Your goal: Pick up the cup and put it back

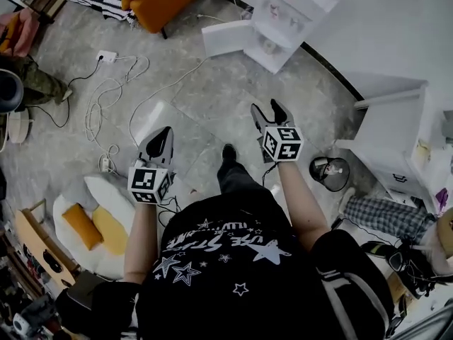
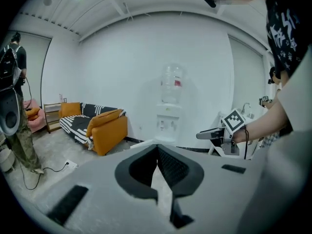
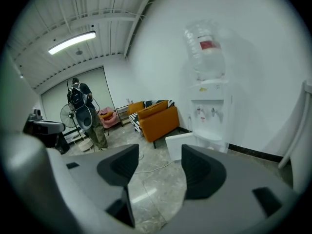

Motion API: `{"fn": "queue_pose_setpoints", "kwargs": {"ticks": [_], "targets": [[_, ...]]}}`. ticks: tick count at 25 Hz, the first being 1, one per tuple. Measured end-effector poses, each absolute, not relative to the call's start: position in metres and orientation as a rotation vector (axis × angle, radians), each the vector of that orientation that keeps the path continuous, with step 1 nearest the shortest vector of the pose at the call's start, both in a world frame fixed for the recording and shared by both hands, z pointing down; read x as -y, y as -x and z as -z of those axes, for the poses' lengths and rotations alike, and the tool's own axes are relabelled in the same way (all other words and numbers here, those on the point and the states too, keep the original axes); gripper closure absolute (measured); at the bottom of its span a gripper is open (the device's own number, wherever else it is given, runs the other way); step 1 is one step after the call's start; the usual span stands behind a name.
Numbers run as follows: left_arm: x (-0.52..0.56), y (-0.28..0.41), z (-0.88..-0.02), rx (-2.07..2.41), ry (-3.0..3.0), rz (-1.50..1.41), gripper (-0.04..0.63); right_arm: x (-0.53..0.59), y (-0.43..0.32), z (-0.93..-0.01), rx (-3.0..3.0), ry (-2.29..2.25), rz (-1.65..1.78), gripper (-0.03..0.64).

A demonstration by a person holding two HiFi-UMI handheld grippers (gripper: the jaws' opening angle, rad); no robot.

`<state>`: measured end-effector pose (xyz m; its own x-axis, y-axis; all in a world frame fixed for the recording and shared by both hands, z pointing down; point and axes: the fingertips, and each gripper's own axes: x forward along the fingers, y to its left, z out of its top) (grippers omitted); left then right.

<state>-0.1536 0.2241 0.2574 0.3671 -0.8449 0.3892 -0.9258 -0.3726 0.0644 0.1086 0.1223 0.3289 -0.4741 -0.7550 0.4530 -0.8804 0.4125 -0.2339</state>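
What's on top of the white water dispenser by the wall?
A clear bottle with a red label stands on the water dispenser. Where the two join is too blurred to make out, and the water level is too faint to tell.

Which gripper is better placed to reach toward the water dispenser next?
Probably the right. The right gripper is open, empty and nearer the water dispenser, which stands just ahead in its view. The left gripper is shut and farther off.
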Motion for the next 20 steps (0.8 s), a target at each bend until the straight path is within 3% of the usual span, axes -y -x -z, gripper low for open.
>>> {"fn": "queue_pose_setpoints", "kwargs": {"ticks": [13,20], "targets": [[-0.074,0.143,-0.249,1.598,-2.374,-0.442,0.586,-0.01,-0.135,-0.358,2.329,-1.458,-0.742,0.348],[0.01,0.126,-0.291,1.449,-2.443,-0.467,0.586,0.038,-0.148,-0.38,2.207,-1.634,-0.802,0.348]]}}
